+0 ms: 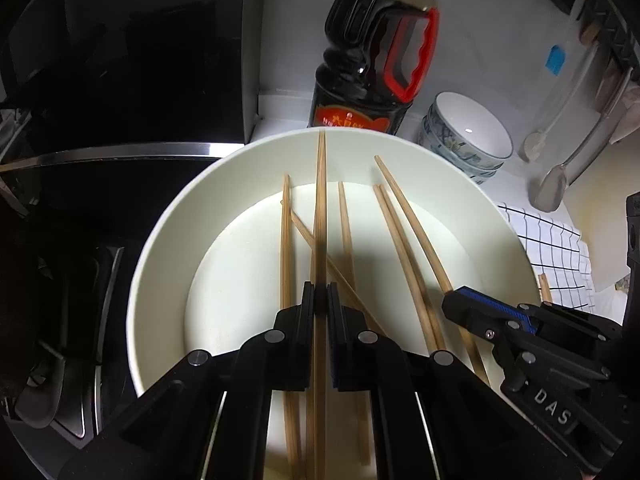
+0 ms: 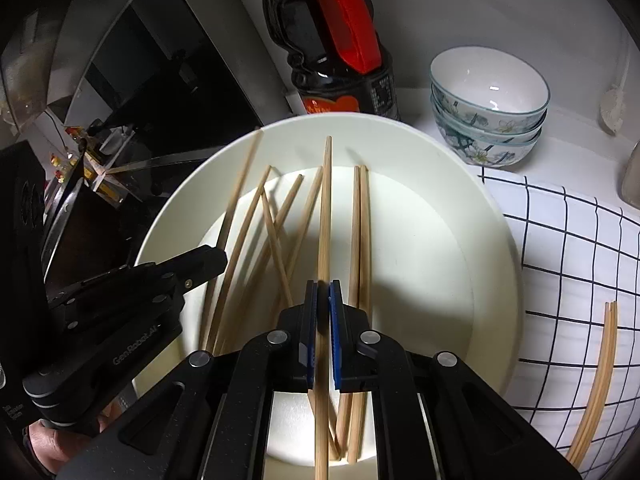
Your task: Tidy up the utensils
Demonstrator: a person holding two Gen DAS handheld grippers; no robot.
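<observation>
White countertop, round matte cream bowl [image 1: 160,248]: slim wooden chopsticks [image 2: 358,240] strewn inside, tips toward soy bottle [image 1: 372,52]. Left gripper [image 1: 321,300] and right gripper [image 2: 323,292] each clamp one chopstick lengthwise above bowl.

Loose chopsticks [image 2: 280,236] lie in the basin [image 2: 448,184], the bottle [image 2: 332,60] behind it, stacked bowls [image 2: 490,104] right of the bottle.

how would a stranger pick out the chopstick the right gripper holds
Find the white bowl. Over it the right gripper is shut on one chopstick. It alone sits pinched between the pads, above the loose ones.
</observation>
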